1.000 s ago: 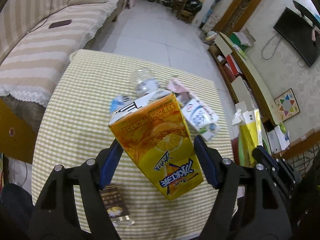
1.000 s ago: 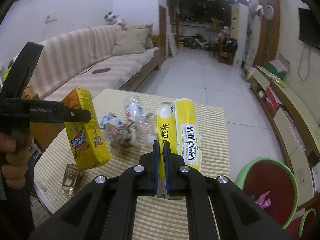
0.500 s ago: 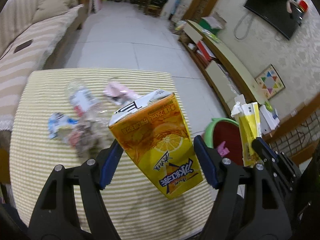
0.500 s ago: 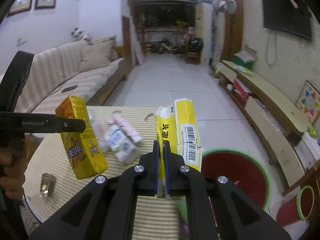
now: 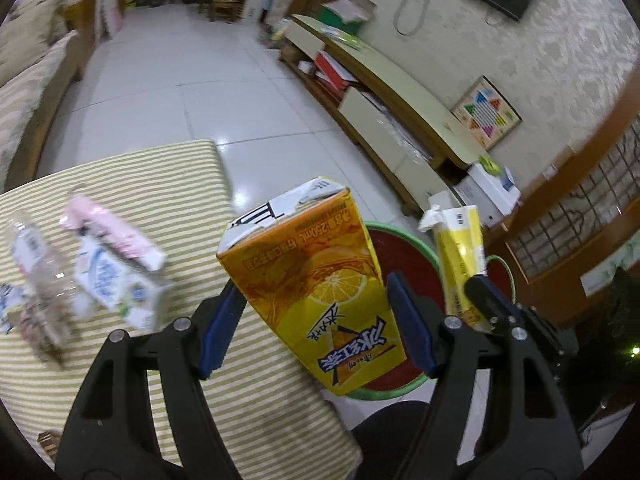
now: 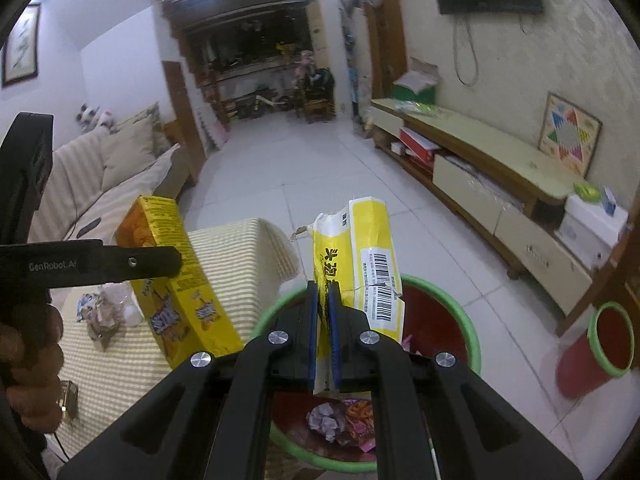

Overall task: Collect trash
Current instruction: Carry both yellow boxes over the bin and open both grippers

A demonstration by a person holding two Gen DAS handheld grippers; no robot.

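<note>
Carrying two items at once, you have the left claw (image 5: 314,312) clamped across the sides of the orange juice carton (image 5: 308,280), and the right claw (image 6: 324,336) pinched tight on the flattened yellow wrapper (image 6: 360,264). From the right wrist view the wrapper hangs above the red bin with the green rim (image 6: 460,312), which sits on the floor just beside the corner of the striped surface (image 6: 240,256). The carton appears to sit nearer the surface edge than the bin's middle, so letting go now could drop it onto the rim or the cloth. It is also held tilted and low on its body, a grip that may let it pivot or slide out on its own. The wrapper is light and could cling to a pad or drift past the rim when released. More litter, a clear bottle (image 5: 36,264) and small cartons (image 5: 116,280) among it, lies on the surface; a low swing could sweep it off.
</note>
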